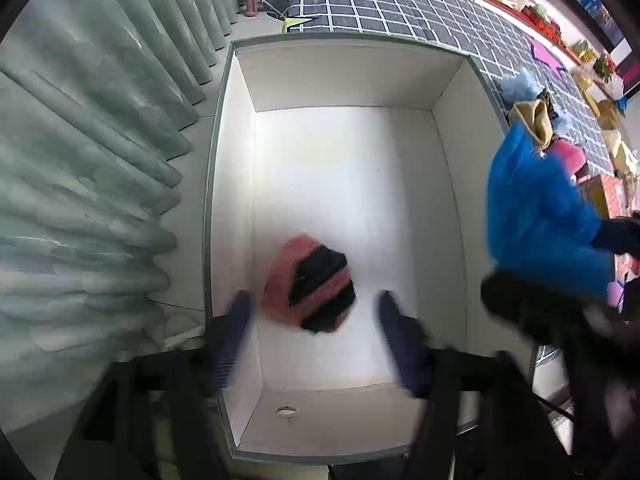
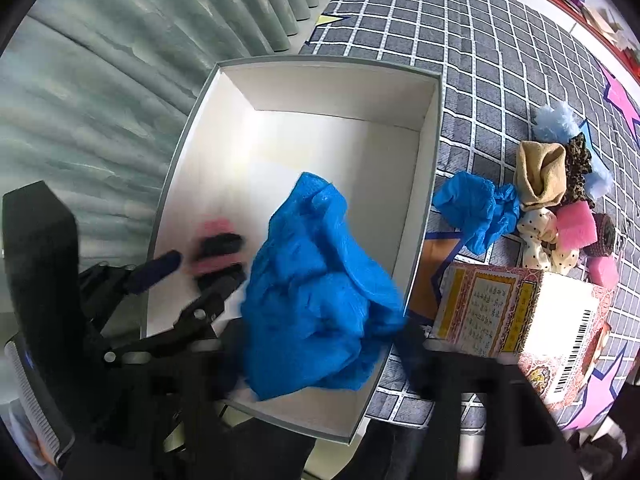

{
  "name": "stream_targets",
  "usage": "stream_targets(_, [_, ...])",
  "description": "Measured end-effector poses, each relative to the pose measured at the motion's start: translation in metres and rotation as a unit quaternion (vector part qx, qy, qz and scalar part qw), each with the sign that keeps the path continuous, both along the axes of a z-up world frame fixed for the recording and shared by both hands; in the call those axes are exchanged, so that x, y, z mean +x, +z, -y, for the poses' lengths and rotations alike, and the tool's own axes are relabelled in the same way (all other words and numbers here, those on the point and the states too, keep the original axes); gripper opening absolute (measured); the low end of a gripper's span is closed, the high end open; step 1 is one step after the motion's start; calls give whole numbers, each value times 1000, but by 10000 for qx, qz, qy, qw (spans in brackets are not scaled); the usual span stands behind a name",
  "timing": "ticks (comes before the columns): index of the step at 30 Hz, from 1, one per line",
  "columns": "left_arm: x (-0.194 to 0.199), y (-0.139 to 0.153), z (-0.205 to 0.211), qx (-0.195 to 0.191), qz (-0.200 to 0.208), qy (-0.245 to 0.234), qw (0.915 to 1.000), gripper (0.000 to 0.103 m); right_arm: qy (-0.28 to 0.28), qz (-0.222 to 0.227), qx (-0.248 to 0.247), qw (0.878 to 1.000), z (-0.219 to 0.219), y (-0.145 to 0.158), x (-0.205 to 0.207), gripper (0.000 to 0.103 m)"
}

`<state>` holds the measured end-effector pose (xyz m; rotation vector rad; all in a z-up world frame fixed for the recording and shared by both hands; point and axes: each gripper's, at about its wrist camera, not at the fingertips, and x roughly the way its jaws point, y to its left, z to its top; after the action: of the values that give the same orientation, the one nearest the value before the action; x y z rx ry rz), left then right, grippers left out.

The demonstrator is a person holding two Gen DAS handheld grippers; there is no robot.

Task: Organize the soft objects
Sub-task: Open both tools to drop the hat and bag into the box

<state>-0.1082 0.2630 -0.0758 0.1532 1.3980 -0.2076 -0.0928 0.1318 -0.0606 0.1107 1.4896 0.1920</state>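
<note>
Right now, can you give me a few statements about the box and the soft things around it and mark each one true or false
1. A pink and black striped item is inside the white box. True.
2. The left gripper is clamped shut on that striped item. False: its fingers stand wide apart with the item loose between them.
3. A blue cloth hangs over the box by the right gripper. True.
4. Every soft thing is already in the box. False: a second blue cloth, a tan sock and a pink sponge lie on the checked tablecloth.
5. The box is packed full. False: most of its floor is bare.
</note>
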Motion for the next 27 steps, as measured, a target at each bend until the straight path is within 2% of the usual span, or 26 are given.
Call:
stream_targets(1, [2, 1, -1, -12, 25, 25, 10000, 90, -34, 32, 5, 10000, 1, 1, 1, 100])
stream_targets(4, [7, 5, -4, -75, 72, 80, 9999, 91, -140, 111, 148, 9997, 5, 8, 4, 102])
stream_targets(12, [17, 20, -5, -81, 305, 96, 9995, 92, -361, 500, 118, 9980, 13, 35, 12, 102])
stream_targets(20, [19, 28, -4, -138, 280, 50, 9995, 92, -676, 780, 154, 9945, 29, 61, 15, 102])
stream_targets(27, [28, 36, 15, -212, 175, -195, 9994, 92, -1233, 902, 228, 9880, 73, 81, 4, 102])
